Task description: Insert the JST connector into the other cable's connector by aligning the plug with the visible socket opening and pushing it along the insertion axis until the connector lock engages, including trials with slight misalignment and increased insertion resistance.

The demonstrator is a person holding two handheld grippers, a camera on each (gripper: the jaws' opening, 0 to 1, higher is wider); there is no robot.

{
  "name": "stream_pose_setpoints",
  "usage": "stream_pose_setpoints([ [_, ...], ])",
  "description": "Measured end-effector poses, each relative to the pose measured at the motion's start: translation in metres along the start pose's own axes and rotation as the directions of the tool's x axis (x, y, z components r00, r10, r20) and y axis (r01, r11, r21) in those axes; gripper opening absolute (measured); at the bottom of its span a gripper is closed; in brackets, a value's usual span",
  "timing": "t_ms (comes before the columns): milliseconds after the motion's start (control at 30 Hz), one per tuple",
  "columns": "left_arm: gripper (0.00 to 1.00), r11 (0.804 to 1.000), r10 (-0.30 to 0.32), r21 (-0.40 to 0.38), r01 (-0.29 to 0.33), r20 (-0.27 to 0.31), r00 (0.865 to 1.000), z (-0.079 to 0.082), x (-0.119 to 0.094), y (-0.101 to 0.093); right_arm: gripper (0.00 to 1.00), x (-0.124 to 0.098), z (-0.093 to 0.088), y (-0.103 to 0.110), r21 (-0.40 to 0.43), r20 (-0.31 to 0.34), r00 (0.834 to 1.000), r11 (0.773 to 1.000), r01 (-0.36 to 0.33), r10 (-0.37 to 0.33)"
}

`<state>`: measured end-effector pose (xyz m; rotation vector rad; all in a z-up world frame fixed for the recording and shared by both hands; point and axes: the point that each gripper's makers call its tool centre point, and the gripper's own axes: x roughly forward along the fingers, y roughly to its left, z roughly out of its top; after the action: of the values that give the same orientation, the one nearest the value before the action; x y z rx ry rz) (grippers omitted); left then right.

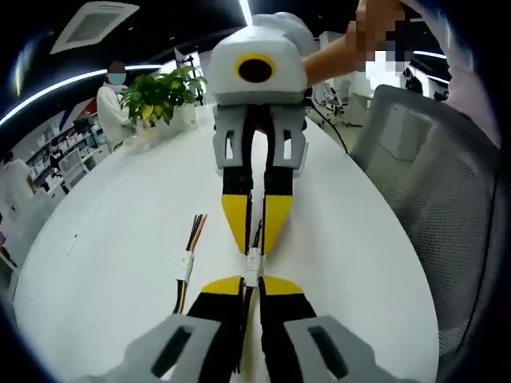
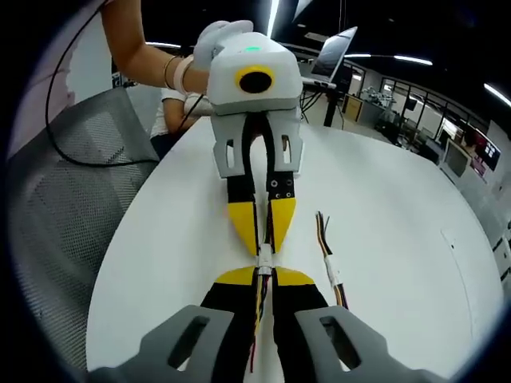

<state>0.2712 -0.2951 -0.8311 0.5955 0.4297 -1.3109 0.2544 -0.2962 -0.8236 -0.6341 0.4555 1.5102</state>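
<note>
JST connector [image 1: 253, 262]: small white plastic piece sitting right between the tips of the two claws, which meet nose to nose above the table
Left claw [image 1: 252, 285]: jaws pinched narrow on its cable [image 1: 244, 319], yellow tips just behind the white connector; dark wires run back between the jaws
Right claw [image 2: 264, 278]: jaws likewise closed tight on its own cable [image 2: 259, 307], with the white connector body [image 2: 264, 259] just ahead of its tips
State of the joint: the two halves look touching or partly seated; whether the lock has caught is too small to tell
Handling: my guess is very light, with a stiff but brittle plastic shell and a thin latch, and limp wires that buckle if pushed from far back
Where to hold: close behind each housing, on the wires or the shell's flat sides, so the push runs straight along the axis
Risk: a skewed push could bend the pins or slip the wires through the pads
Beside the claws: a spare connector lead [image 1: 187, 263] with coloured wires lies on the white table [image 1: 120, 239], just to one side
Further out: a potted plant [image 1: 160, 92] at the table's far end, and a grey mesh chair [image 2: 56, 199] at its edge
</note>
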Motion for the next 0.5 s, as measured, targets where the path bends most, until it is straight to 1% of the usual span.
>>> stream_pose_setpoints([
  [200, 0.0, 1.0, 0.025, 0.01, -0.025, 0.0, 1.0, 0.002, 0.001, 0.009, 0.03, -0.001, -0.003, -0.011, -0.012, 0.004, 1.0, 1.0, 0.017, -0.017],
  [433, 0.0, 0.999, 0.047, 0.008, -0.047, -0.018, 0.999, -0.002, 0.007, 0.02, 0.03, 0.004, -0.008, -0.023, -0.026, 0.003, 1.0, 0.999, 0.03, -0.03],
  [500, 0.0, 0.999, 0.044, 0.01, -0.044, -0.027, 0.999, -0.005, 0.009, 0.021, 0.03, 0.007, -0.011, -0.025, -0.032, -0.001, 1.0, 0.999, 0.027, -0.027],
])
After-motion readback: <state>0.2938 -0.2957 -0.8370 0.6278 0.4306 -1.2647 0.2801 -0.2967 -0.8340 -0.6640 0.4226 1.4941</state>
